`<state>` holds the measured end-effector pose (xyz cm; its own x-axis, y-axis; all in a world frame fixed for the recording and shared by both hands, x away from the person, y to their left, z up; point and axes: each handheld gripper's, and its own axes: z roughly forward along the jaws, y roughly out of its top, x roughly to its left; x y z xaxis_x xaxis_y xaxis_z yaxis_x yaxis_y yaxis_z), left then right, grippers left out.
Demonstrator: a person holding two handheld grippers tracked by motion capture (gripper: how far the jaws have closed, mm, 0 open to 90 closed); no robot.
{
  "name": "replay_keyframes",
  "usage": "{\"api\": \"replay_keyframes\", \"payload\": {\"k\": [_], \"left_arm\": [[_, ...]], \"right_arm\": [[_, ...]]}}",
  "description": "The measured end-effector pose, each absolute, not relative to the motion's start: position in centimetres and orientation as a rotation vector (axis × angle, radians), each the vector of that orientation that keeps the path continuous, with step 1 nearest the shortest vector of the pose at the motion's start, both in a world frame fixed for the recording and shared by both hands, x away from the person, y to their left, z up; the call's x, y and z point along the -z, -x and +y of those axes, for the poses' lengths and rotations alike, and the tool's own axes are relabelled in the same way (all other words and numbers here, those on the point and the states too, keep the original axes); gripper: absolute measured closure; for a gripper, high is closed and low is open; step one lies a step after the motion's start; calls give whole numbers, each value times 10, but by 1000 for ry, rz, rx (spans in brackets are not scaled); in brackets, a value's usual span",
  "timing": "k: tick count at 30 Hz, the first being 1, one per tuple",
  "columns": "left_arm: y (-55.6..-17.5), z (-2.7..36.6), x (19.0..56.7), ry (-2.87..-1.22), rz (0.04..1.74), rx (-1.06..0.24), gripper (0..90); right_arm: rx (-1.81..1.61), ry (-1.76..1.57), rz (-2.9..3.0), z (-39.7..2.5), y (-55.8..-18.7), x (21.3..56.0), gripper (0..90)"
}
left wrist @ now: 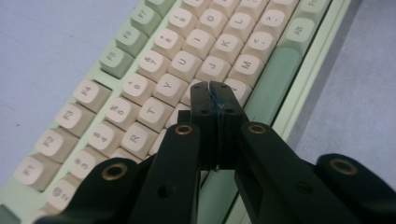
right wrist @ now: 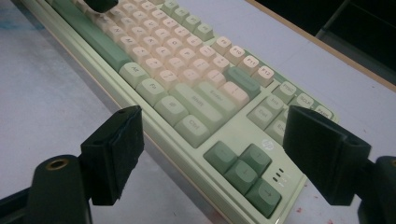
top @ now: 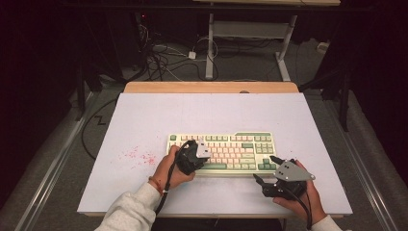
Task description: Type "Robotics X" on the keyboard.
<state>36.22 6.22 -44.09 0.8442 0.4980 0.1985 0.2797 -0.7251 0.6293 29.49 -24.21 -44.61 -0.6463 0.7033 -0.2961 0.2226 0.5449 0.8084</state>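
A green-and-cream keyboard (top: 222, 151) is laid flat on the white surface (top: 144, 125), near its front edge and roughly in the middle. The left gripper (top: 192, 156) is held over the keyboard's left half with its fingers (left wrist: 203, 100) pressed together, nothing between them; in the left gripper view the closed tips are seen low over the letter keys, about at the H and N keys and just above the long green space bar (left wrist: 271, 77) (whether a key is actually being touched cannot be told). The right gripper (top: 266, 169) is held off the keyboard's front right corner, its fingers (right wrist: 114, 154) spread wide apart and empty, the arrow keys (right wrist: 243, 168) being framed between them in the right gripper view.

The step in hand is judged to be key pressing with the closed left tips used as a single poking point, while the right gripper is kept in waiting, or readied to steady the corner. For the next move, a short vertical push onto one keycap would be called for, with the tips centred so that neighbouring keys are not caught. Some red specks (top: 137, 156) are scattered on the surface left of the keyboard.
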Motion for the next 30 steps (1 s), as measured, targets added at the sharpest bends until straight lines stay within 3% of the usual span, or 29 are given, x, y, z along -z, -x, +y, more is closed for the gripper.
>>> {"api": "replay_keyframes", "payload": {"k": [9,13,16,17,19,21,23,29,30], "left_arm": [[-358,78,432,-2366,563,-532,806],[-356,85,429,-2338,572,-552,739],[-354,89,428,-2319,578,-588,655],[-353,90,428,-2314,569,-590,587],[-351,93,429,-2299,584,-617,561],[-350,94,429,-2290,595,-639,428],[-347,97,430,-2280,580,-654,411],[-341,105,431,-2232,573,-676,219],[-340,106,431,-2232,576,-683,219]], "right_arm": [[-1016,-756,2157,-245,-296,446,218],[-1013,-758,2157,-245,-297,446,218],[-1013,-757,2157,-244,-296,446,218],[-1014,-754,2156,-245,-297,445,217],[-1016,-760,2154,-245,-296,445,217],[-1015,-756,2151,-245,-296,445,217],[-1015,-757,2150,-245,-296,445,218],[-1022,-759,2150,-246,-296,444,220],[-1022,-759,2150,-246,-296,444,220]]}}
